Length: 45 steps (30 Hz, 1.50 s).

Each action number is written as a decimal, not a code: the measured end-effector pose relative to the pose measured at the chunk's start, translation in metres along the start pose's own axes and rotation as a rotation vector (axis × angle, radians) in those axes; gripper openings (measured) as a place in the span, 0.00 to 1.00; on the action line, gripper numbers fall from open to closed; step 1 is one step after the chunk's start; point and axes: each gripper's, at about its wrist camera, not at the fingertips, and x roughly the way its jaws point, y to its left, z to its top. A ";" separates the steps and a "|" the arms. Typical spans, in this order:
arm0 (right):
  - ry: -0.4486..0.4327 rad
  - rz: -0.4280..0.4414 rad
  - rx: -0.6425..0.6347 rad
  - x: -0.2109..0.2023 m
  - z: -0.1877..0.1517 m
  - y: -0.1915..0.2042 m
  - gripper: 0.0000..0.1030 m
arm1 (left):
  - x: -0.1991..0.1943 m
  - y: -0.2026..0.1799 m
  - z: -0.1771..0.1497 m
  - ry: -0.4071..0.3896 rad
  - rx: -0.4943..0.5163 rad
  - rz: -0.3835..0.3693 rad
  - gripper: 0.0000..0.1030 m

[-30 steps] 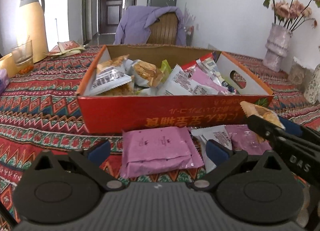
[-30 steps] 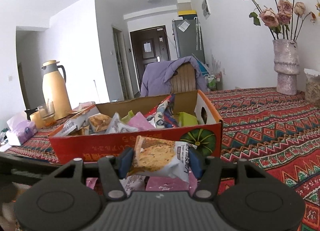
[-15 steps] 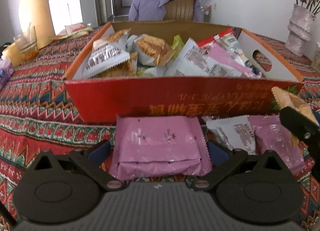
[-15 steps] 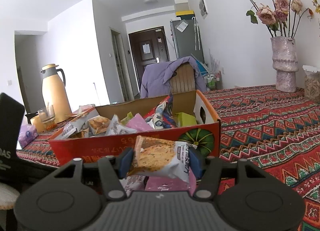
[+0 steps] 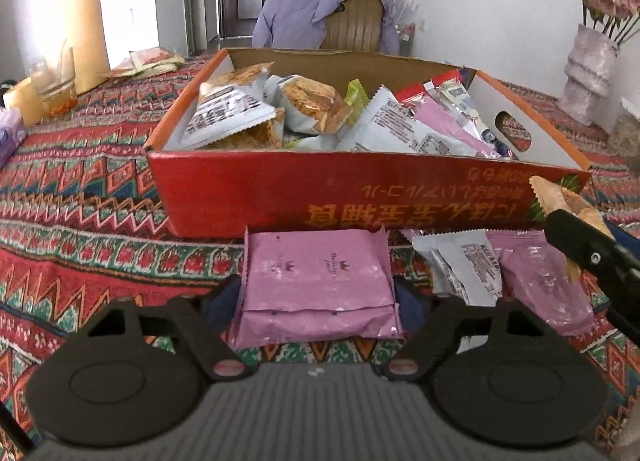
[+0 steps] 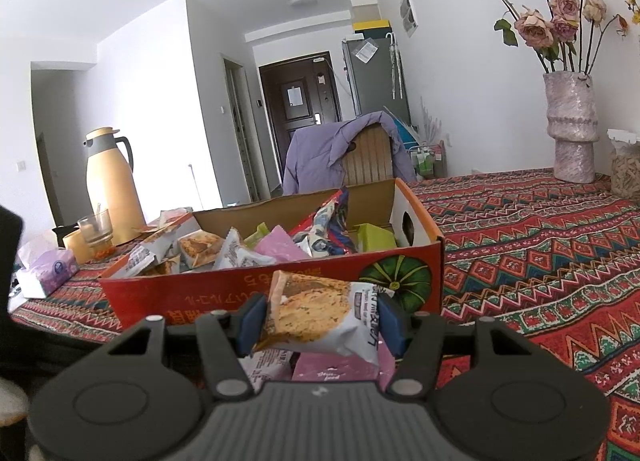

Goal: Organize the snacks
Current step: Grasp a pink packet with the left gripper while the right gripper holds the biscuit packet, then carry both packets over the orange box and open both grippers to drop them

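Note:
A red cardboard box (image 5: pixel 360 197) full of snack packets stands on the patterned tablecloth; it also shows in the right wrist view (image 6: pixel 224 297). A pink packet (image 5: pixel 318 283) lies on the cloth in front of it, between the open fingers of my left gripper (image 5: pixel 316 301), which sit close on both sides. A white packet (image 5: pixel 460 261) and a second pink packet (image 5: pixel 536 277) lie to its right. My right gripper (image 6: pixel 320 321) is shut on a white cracker packet (image 6: pixel 320 313), held above those packets near the box's front; it shows at the left view's right edge (image 5: pixel 580 245).
A yellow thermos (image 5: pixel 76 17), a glass (image 5: pixel 56 85) and a tissue pack (image 6: pixel 48 273) stand at the left. A vase of dried roses (image 6: pixel 572 129) stands at the far right. A chair with a purple jacket (image 5: pixel 320 17) is behind the table.
My left gripper has moved forward and down, so the pink packet now lies between its fingers. My right gripper has risen slightly, still holding the cracker packet.

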 end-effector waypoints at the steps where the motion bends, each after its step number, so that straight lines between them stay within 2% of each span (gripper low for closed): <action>1: 0.000 0.001 -0.002 0.000 0.000 0.000 0.57 | -0.001 0.001 -0.001 -0.004 -0.002 -0.001 0.77; 8: -0.006 0.010 -0.012 -0.001 -0.001 0.002 0.57 | -0.019 0.011 -0.011 -0.046 0.001 -0.017 0.75; 21: -0.052 0.022 -0.077 -0.012 0.002 0.014 0.57 | -0.070 0.013 -0.010 -0.192 0.028 -0.079 0.75; 32: -0.126 0.021 -0.126 -0.028 0.044 0.028 0.58 | -0.088 0.007 0.025 -0.310 0.028 -0.087 0.75; 45: -0.155 0.003 -0.116 0.012 0.090 0.031 0.58 | -0.079 -0.004 0.068 -0.410 0.012 -0.066 0.75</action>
